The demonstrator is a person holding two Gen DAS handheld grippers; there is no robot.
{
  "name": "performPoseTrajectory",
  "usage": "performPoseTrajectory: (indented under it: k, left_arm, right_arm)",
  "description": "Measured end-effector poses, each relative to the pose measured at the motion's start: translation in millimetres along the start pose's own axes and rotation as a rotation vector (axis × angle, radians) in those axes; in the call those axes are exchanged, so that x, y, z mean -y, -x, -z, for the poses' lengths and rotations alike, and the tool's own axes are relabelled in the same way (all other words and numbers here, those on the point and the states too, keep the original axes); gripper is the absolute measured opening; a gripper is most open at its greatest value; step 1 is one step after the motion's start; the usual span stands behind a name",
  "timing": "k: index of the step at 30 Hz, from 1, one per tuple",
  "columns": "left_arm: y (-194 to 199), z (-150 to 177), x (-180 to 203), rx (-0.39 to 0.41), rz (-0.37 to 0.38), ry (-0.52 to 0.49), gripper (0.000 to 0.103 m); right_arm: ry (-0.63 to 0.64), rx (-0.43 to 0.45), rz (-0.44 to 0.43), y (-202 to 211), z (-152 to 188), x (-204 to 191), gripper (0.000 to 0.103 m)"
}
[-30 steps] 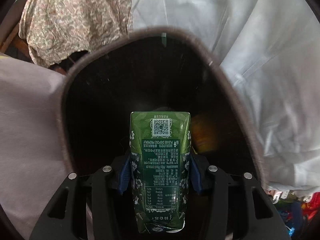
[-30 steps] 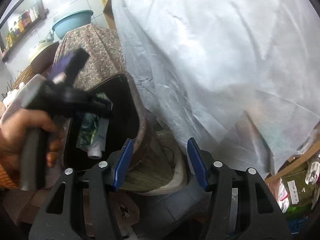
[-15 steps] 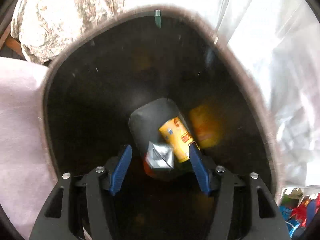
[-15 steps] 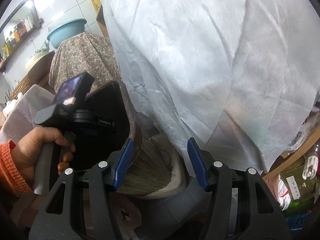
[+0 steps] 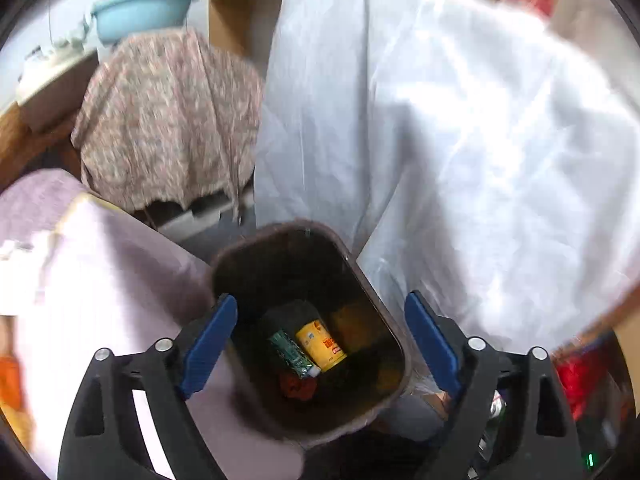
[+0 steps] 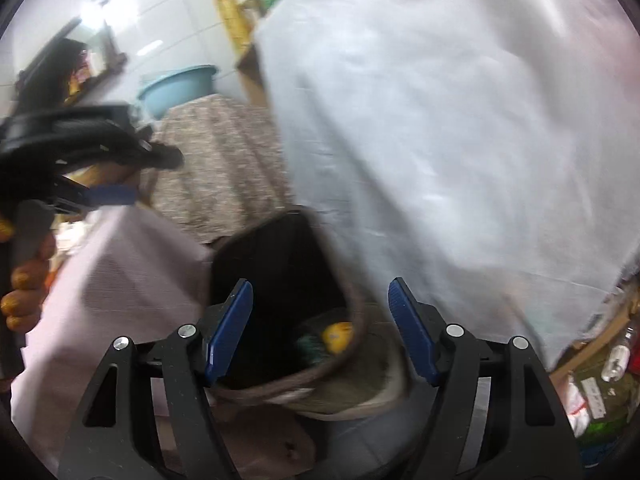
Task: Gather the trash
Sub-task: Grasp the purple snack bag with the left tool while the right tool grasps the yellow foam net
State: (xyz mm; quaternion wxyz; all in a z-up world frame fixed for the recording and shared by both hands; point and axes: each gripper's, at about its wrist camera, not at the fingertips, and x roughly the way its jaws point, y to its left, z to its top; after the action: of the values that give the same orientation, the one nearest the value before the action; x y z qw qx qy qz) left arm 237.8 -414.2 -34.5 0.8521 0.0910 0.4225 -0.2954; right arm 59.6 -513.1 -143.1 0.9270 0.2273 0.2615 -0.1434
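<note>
A brown trash bin [image 5: 380, 322] stands below my left gripper [image 5: 320, 336], which is open and empty, well above the rim. Inside lie the green carton [image 5: 290, 354], a yellow can [image 5: 320, 346] and a red scrap [image 5: 298, 386]. In the right wrist view the bin [image 6: 354, 320] sits ahead of my right gripper [image 6: 320, 330], which is open and empty. The yellow can [image 6: 338, 336] shows inside. The left gripper shows in the right wrist view [image 6: 100, 172], raised at the left, held by a hand.
A large white cloth [image 5: 460, 140] hangs right of the bin. A pink cloth [image 5: 100, 272] covers a surface to the left. A floral cloth [image 5: 168, 120] drapes furniture behind, with a blue basin [image 5: 140, 12]. Bottles and packets [image 6: 600, 380] crowd the right.
My left gripper opened and let the green carton fall into the bin, then rose well above the rim. My right gripper stayed open and shifted a little.
</note>
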Motion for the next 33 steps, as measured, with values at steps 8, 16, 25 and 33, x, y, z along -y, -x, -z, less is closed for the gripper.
performPoseTrajectory:
  k: [8, 16, 25, 33]
  left_arm:
    - [101, 69, -98, 0.117, -0.067, 0.024, 0.091]
    - [177, 140, -215, 0.205, -0.268, 0.214, 0.091]
    - [203, 182, -315, 0.173, -0.462, 0.326, 0.08]
    - [185, 190, -359, 0.111, -0.476, 0.359, 0.073]
  right_arm:
    - [0.169, -0.053, -0.242, 7, -6, -109, 0.071]
    - [0.317, -0.158, -0.444, 9, 9, -211, 0.07]
    - [0.418, -0.269, -0.577, 1, 22, -291, 0.07]
    - [0.493, -0.327, -0.6, -18, 19, -347, 0.063]
